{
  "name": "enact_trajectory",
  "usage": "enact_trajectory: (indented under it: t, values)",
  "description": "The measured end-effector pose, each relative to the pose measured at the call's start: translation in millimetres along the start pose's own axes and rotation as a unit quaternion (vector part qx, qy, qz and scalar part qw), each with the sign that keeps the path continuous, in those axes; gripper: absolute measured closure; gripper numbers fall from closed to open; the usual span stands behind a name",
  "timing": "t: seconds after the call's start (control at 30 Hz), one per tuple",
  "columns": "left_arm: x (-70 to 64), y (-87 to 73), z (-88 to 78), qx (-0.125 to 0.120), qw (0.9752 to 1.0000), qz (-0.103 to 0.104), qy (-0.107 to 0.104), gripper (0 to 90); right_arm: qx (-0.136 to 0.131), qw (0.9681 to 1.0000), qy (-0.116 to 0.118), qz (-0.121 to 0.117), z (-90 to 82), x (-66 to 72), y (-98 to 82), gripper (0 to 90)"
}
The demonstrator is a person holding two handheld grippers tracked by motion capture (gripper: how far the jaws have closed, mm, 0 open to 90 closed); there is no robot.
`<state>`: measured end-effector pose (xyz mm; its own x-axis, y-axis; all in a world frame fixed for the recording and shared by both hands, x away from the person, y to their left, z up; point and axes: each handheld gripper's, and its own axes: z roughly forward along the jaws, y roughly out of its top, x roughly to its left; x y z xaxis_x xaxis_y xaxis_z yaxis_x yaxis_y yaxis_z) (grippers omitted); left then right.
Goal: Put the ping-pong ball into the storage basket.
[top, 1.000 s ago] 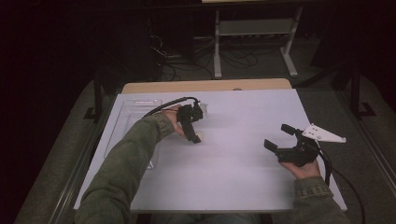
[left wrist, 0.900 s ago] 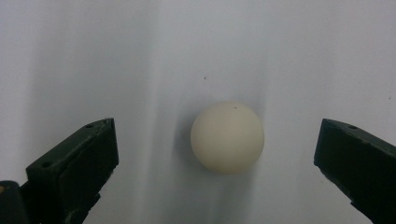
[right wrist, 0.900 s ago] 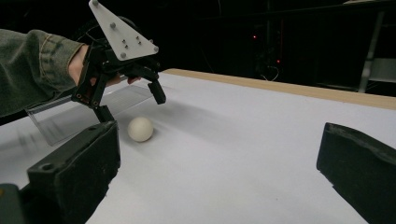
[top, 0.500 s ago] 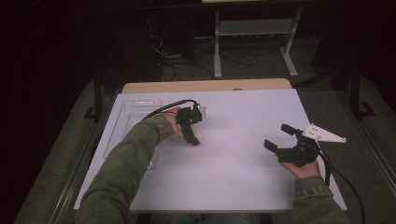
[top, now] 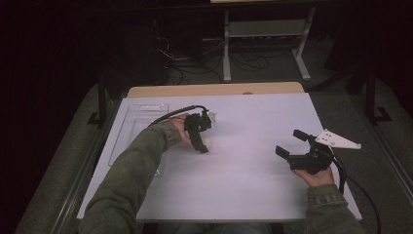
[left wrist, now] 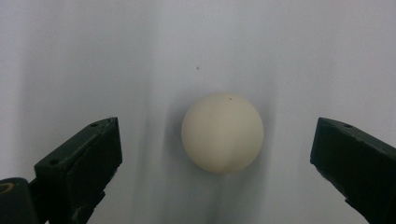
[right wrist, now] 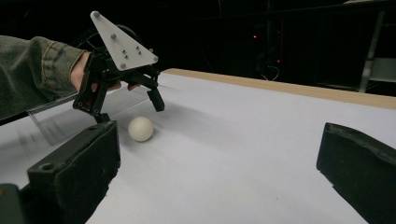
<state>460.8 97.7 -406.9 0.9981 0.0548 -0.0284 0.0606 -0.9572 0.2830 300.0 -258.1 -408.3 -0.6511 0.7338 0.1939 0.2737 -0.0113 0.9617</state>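
Note:
A cream ball [top: 209, 143] lies on the white table top [top: 253, 122], left of the middle. My left gripper [top: 204, 134] hangs just over it, open, with one jaw on each side and neither touching. In the left gripper view the ball [left wrist: 222, 133] sits centred between the wide-apart jaws of the left gripper [left wrist: 215, 135]. My right gripper [top: 290, 143] is held low at the right of the table, open and holding nothing. Its own view looks across the table at the ball [right wrist: 140, 129] and at the left gripper [right wrist: 130, 111] above it.
A clear plastic tray [top: 141, 117] lies on the table's left side, behind the left forearm. A wooden edge [top: 214, 90] runs along the far side of the table. Beyond it stand a metal rack and cables on the dark floor.
The left gripper has shifted very slightly over the ball. The right gripper has stayed where it was.

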Motion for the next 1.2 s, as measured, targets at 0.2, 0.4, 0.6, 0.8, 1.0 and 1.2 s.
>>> enact_trajectory:
  t: [0.2, 0.4, 0.6, 0.8, 1.0, 1.2]
  values:
    - [-0.4, -0.2, 0.1, 0.0, 1.0, 0.003, 0.002, 3.4, -0.001, 1.0, 0.0, 0.0, -0.3, -0.1, 0.1, 0.0]
    - [-1.0, -0.6, -2.1, -0.009, 0.9999, 0.005, 0.005, 9.1, -0.002, 1.0, 0.0, 0.0, -0.5, 0.0, 0.3, 0.0]
    - [-1.8, 0.1, -1.6, -0.01, 0.9999, 0.007, 0.006, 14.4, -0.002, 1.0, 0.0, 0.0, -0.7, -0.2, 0.4, 0.0]
    - [-2.0, -0.1, 0.2, -0.003, 0.9998, 0.015, 0.01, 18.2, -0.002, 1.0, 0.0, 0.0, -0.7, -0.1, 0.4, 0.0]
    - [-2.3, -0.1, 0.9, 0.003, 0.9997, 0.021, 0.009, 23.2, -0.002, 1.0, 0.0, 0.0, -0.7, -0.2, 0.3, 0.0]
    - [-3.4, 0.1, 2.4, 0.01, 0.9996, 0.026, 0.012, 29.6, -0.002, 1.0, -0.001, -0.001, -0.7, -0.3, 0.3, 0.0]
